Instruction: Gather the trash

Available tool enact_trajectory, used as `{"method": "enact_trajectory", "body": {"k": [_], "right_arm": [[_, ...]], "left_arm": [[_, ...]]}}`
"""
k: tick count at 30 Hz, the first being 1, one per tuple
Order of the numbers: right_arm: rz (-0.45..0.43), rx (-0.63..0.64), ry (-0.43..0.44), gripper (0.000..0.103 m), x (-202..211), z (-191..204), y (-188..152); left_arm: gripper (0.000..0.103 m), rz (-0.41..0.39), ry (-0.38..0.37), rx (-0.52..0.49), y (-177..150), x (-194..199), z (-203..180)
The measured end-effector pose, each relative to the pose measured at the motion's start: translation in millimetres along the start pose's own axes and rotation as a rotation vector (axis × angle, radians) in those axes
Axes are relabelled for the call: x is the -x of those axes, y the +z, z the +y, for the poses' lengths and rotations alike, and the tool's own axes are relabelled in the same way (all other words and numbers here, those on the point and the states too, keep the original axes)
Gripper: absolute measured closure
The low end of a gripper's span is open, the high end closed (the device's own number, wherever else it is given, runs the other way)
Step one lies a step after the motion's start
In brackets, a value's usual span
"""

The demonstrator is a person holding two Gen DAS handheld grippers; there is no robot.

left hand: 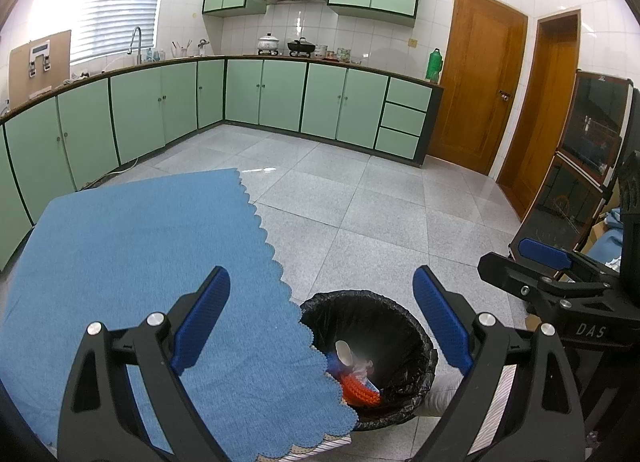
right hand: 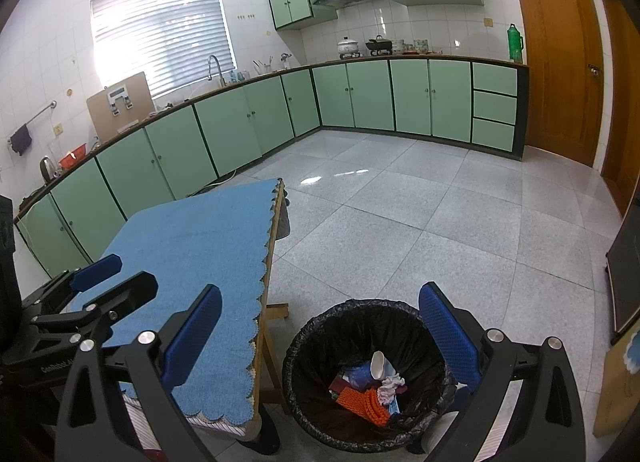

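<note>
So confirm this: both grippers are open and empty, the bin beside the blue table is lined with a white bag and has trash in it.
One thing is wrong: the bag is black, not white. The right wrist view shows the bin with a black liner over its rim and trash inside. The rest holds: the left gripper and right gripper are open and empty, beside the blue table.

My left wrist camera looks down from over the table edge point(left hand: 280, 262). My right sits beside it, sharing the bin point(right hand: 304, 342) and green cabinets point(right hand: 360, 94).
</note>
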State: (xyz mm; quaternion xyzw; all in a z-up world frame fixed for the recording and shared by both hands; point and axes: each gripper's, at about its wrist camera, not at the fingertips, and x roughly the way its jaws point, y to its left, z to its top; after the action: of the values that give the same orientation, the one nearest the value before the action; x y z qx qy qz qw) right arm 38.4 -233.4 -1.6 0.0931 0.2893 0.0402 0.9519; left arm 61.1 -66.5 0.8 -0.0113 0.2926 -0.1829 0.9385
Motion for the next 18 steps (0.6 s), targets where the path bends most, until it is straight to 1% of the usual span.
{"method": "enact_trajectory", "body": {"k": [8, 18], "right_arm": [[0.004, -0.002, 0.0, 0.006, -2.4, -0.3, -1.4], [0.011, -0.004, 0.0, 0.006, -4.9, 0.2, -2.7]], "left_arm": [[0.013, 0.004, 0.005, 0.004, -5.6, -5.1, 0.1], [0.012, 0.024, 0.009, 0.016, -2.4, -7.6, -0.6]]}}
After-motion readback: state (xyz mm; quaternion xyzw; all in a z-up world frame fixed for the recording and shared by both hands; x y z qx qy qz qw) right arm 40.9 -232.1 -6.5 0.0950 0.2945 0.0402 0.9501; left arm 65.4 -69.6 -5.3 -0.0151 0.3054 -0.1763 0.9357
